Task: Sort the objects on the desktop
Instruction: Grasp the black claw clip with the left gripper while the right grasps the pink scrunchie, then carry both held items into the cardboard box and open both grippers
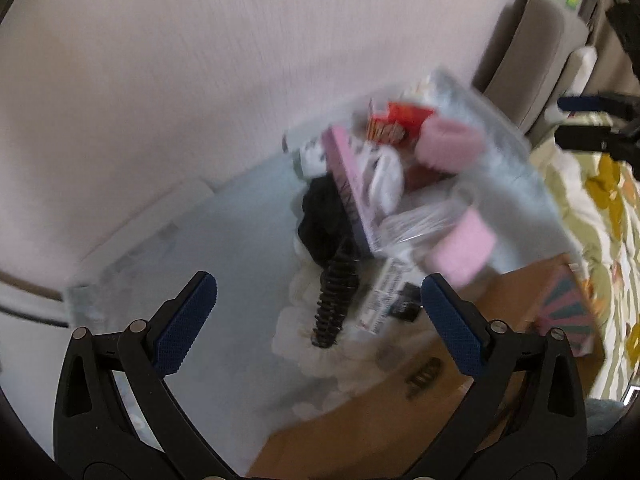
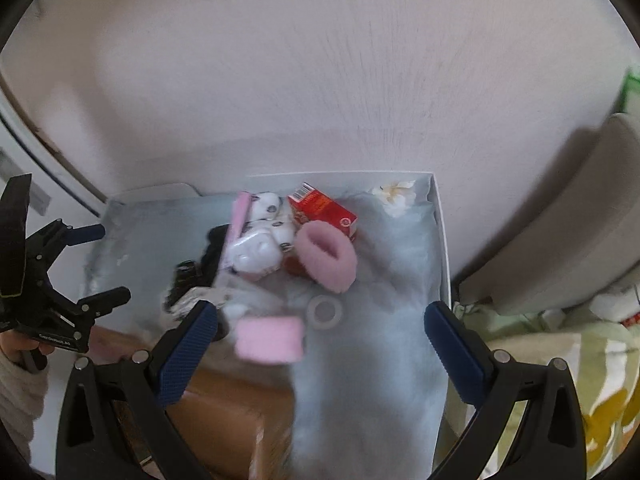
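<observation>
A white tray (image 2: 440, 240) with pale lining holds a heap of small things. In it lie a red carton (image 2: 324, 210), a fluffy pink scrunchie (image 2: 328, 256), a pink block (image 2: 270, 338), a clear tape ring (image 2: 324, 312) and a packaged white plush toy (image 2: 260, 240). The left wrist view shows a black spiral hair tie (image 1: 334, 308), a pink-edged packet (image 1: 352, 188), the red carton (image 1: 396, 124) and the scrunchie (image 1: 448, 144). My left gripper (image 1: 318, 296) hovers open over the hair tie. Open and holding nothing, my right gripper (image 2: 322, 314) hangs above the tape ring. Both views are blurred.
A brown cardboard box (image 2: 224, 412) sits at the tray's near edge. A wall rises right behind the tray. A flowered cloth (image 1: 600, 208) lies to the right, beside a grey cushion (image 2: 580, 220). The left gripper (image 2: 100, 264) shows at the right view's left edge, the right gripper (image 1: 572, 120) at the left view's right edge.
</observation>
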`<state>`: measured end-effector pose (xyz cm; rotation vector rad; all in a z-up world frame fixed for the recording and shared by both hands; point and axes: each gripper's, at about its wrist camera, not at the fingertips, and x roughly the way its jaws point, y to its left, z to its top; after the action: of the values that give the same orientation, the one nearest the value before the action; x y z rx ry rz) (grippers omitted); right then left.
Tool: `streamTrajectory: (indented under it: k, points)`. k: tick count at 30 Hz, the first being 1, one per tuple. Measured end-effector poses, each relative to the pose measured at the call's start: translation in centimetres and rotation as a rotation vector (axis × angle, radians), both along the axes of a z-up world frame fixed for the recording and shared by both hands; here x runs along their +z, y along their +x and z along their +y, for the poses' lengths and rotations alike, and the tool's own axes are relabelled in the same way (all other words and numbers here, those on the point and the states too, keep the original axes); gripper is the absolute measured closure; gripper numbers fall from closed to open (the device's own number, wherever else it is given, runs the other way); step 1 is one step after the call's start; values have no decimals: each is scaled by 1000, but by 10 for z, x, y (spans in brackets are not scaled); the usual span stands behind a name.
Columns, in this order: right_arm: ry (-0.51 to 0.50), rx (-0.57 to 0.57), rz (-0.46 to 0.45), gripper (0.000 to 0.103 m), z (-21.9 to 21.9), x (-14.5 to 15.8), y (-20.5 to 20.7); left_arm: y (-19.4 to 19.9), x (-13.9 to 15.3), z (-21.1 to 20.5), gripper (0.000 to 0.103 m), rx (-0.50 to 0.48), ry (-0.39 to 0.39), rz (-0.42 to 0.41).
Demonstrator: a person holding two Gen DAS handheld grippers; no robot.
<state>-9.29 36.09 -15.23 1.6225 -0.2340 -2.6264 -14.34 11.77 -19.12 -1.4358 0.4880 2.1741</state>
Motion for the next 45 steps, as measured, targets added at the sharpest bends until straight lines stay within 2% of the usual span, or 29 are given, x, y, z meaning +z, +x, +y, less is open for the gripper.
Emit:
streamTrajectory:
  k: [5,9,13,15,16,19,21,23,25,30,36,41,45]
  points:
    - [-47,28,-34,0,3,-38,-35,-18,-42,4,6,-7,-54,-70]
    - [-62,43,-67,2,1,-62,-56,-25,-55,3,8,-8,-51,-106]
    - [-75,55,-96,8,-2,-79,-71,-29,-65,2,12,-6,-47,-144]
    - [-86,60,-114,12,-3,-88,-76,-32,-72,0,23,-9,-37,-174]
    - [-94,62,-121,17,-4,-91,-78,-32,-76,0,31,-11,-36,-192]
    - [-109,81,-145,40,-7,-103,-82,-31,-80,0,42,-27,-36,-221]
    - [-93,94,-150,49,-11,-106,-81,-27,-79,3,51,-53,-32,-226]
    - [-83,101,-141,61,-12,-107,-81,-24,-80,5,70,-72,-36,-232]
    - [-100,99,-132,70,-12,-105,-80,-22,-81,5,80,-74,-46,-236]
    - [-108,75,-120,74,-10,-100,-77,-20,-75,2,80,-63,-39,-214]
    - [-101,74,-103,74,-15,-88,-70,-19,-53,-6,80,-38,-10,-193]
    - [-111,59,-83,74,-18,-71,-62,-14,-21,-13,80,-33,15,-146]
    - [-101,53,-53,74,-15,-43,-47,-13,12,-20,80,-16,51,-110]
